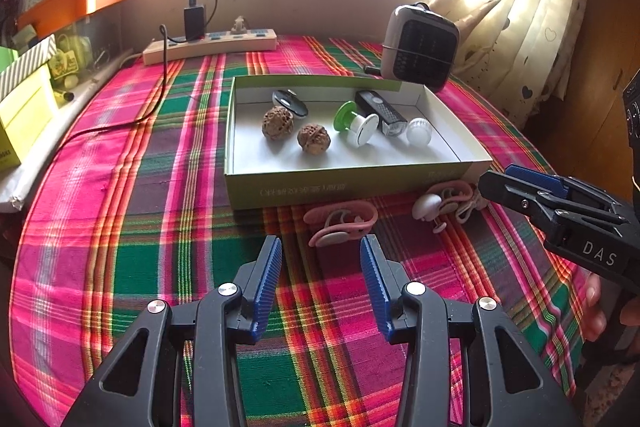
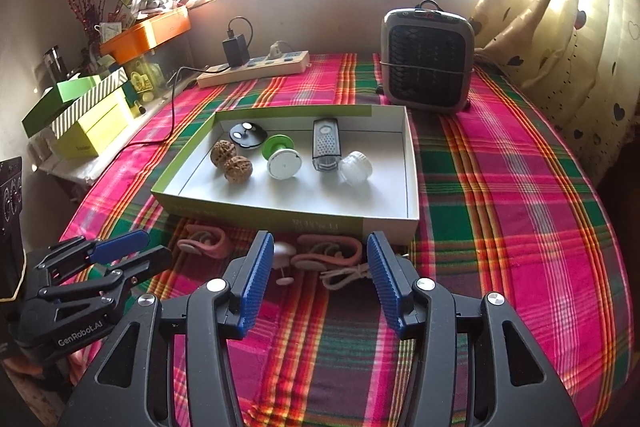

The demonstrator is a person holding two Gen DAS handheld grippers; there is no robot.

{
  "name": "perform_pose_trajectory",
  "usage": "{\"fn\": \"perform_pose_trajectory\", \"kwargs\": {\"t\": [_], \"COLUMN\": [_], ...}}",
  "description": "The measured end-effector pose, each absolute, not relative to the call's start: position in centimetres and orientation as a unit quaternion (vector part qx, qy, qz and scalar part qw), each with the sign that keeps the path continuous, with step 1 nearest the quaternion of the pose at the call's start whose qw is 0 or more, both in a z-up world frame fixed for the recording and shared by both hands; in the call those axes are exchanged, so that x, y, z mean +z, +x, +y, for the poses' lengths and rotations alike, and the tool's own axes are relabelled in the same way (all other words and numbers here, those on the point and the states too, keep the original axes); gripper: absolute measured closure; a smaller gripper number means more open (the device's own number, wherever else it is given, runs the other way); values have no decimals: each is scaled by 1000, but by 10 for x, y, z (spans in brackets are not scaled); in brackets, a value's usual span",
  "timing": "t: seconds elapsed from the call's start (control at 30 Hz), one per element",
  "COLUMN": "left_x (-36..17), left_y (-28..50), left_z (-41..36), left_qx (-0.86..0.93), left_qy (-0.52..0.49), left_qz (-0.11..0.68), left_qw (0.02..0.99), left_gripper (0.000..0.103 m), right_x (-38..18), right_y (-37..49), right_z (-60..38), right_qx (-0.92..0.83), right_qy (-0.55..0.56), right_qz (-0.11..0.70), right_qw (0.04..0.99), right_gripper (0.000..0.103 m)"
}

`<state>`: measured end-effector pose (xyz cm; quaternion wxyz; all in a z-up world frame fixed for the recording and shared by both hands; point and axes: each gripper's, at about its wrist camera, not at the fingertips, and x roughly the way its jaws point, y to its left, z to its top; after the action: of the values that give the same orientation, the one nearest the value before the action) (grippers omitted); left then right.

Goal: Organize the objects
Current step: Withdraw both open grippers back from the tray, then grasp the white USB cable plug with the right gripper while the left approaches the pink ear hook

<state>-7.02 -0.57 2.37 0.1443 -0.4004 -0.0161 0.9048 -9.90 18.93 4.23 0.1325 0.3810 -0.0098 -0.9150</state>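
Looking down my left wrist camera first: the left gripper [image 1: 320,247] hangs over the plaid tablecloth [image 1: 132,235], fingers apart, nothing between the blue pads. Just ahead lies a pink clip [image 1: 340,223], close to the near wall of the green box [image 1: 320,187] but outside it. A second pink clip [image 1: 448,193] sits to the right with a white knob [image 1: 426,207] touching it, both against the box's near corner. Inside the box I see two walnuts [image 1: 296,131], a black disc [image 1: 290,103], a green-and-white spool [image 1: 356,125], a black bike light [image 1: 382,113] and a white cap [image 1: 419,131]. The right gripper [image 1: 494,179] comes in from the right edge, tips near the second clip; a hand [image 1: 596,307] shows below it. Power strip [image 1: 210,45] and small heater [image 1: 420,47] stand at the far side.

Right wrist camera: right gripper [image 2: 316,259] has its fingers spread, not clamped on anything. The white knob [image 2: 282,253], second pink clip [image 2: 326,253] and a thin cord [image 2: 344,273] lie on the cloth between and beyond the tips, untouched as far as I can tell. The other clip [image 2: 204,245] is left of them. The left gripper [image 2: 124,253] is at lower left, jaws parted. Box contents same; heater [image 2: 428,61] behind the box.
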Motion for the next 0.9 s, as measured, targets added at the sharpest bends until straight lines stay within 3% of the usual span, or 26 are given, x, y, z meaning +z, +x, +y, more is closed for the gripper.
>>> {"fn": "perform_pose_trajectory", "kwargs": {"t": [0.9], "left_x": [11], "left_y": [-101], "left_z": [16], "left_qx": [893], "left_qy": [-428], "left_qz": [20], "left_qw": [138], "left_gripper": [61], "right_x": [14], "right_y": [-122], "right_z": [238], "right_qx": [-905], "right_qy": [420], "right_qz": [-34], "right_qw": [65], "right_gripper": [53]}}
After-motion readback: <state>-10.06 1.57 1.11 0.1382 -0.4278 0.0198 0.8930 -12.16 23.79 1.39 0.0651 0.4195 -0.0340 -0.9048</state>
